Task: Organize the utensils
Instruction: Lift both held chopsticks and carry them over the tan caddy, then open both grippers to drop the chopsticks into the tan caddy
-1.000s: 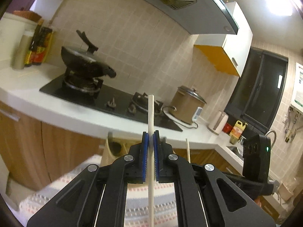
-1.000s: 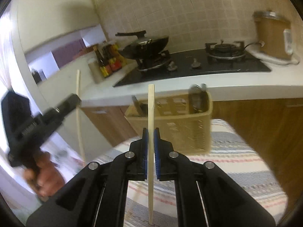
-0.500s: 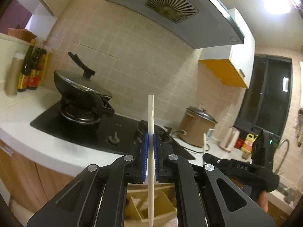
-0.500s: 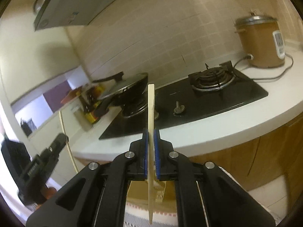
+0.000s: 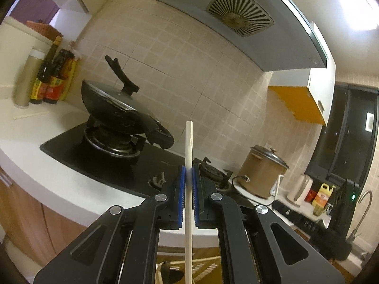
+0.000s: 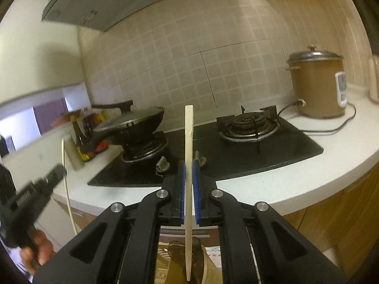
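I am holding 2 chopsticks, 1 in each gripper, both standing upright in front of the stove. The left gripper is clamping its blue pads tight on the left chopstick, which is rising above the jaws and running down below them toward the basket. The right gripper is pinching the right chopstick the same way, with the thin tip hanging just over the basket beneath it. I judge I am keeping both sticks vertical so they can drop tip-first into a slot of that basket; holding them near the middle is keeping them from swinging.

From the right camera I am seeing the left gripper off to the left of the stove, its chopstick blurred, and a hand gripping its handle.

The stove is sitting in a white counter with wood cabinet fronts below. A lidded pan is sitting on the stove's left burner, sauce bottles are standing left of it, and a brown rice cooker is standing right of the stove. Above the stove, a range hood is hanging against beige tiles. The basket's compartments are mostly hidden, so I cannot tell which slot is under either tip
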{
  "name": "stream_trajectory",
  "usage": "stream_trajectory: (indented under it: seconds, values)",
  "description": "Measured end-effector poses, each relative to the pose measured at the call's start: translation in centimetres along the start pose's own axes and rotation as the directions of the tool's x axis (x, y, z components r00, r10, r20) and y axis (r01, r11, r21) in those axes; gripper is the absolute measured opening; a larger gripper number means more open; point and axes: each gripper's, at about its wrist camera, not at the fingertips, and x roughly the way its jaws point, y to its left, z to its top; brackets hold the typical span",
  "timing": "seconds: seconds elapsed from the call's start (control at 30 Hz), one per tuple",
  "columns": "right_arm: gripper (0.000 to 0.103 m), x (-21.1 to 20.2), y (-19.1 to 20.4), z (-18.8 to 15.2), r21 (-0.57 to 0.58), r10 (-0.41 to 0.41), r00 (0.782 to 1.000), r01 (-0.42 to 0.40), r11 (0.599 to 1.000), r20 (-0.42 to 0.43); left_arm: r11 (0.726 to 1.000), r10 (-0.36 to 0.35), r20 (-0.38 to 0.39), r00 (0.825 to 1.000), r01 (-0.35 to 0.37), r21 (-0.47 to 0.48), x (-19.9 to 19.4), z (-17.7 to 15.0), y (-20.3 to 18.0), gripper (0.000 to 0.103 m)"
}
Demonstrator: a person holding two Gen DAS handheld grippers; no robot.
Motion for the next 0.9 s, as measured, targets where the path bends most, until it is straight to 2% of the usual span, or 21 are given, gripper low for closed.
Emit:
stream_trajectory:
  seconds: [0.13, 0.23, 0.43, 0.63, 0.73, 0.9]
  values:
    - [0.005, 0.4, 0.0, -0.7, -0.01, -0.004, 1.0, 0.004, 1.0, -0.006, 1.0, -0.016, 0.016, 1.0, 0.016, -0.009, 0.5, 0.2, 0.1, 0.004]
    - [0.005, 0.5, 0.4, -1.1, -0.04, -0.02, 1.0, 0.02, 0.999, -0.01, 0.999, 0.02, 0.039, 0.999, -0.021, 0.026, 0.9, -0.1, -0.1, 0.004]
    - [0.005, 0.4, 0.9, -2.2, -0.077, -0.034, 0.999, 0.033, 0.996, -0.009, 0.998, 0.049, 0.027, 0.998, -0.05, 0.05, 1.2, -1.9, 0.2, 0.004]
    - [0.005, -0.3, 1.1, -3.1, -0.098, -0.03, 0.999, 0.028, 0.995, -0.015, 0.998, 0.039, -0.008, 0.999, -0.038, 0.059, 0.0, -3.3, 0.8, 0.004]
    - [0.005, -1.0, 1.6, -3.5, -0.123, -0.02, 1.0, 0.018, 0.992, -0.018, 0.997, 0.041, -0.003, 0.999, -0.041, 0.064, -1.0, -3.6, 1.0, 0.004]
    - [0.005, -2.4, 2.7, -4.0, -0.183, -0.046, 0.999, 0.047, 0.982, 0.009, 0.997, 0.039, 0.012, 0.999, -0.039, 0.07, -1.7, -3.5, 0.7, 0.004]
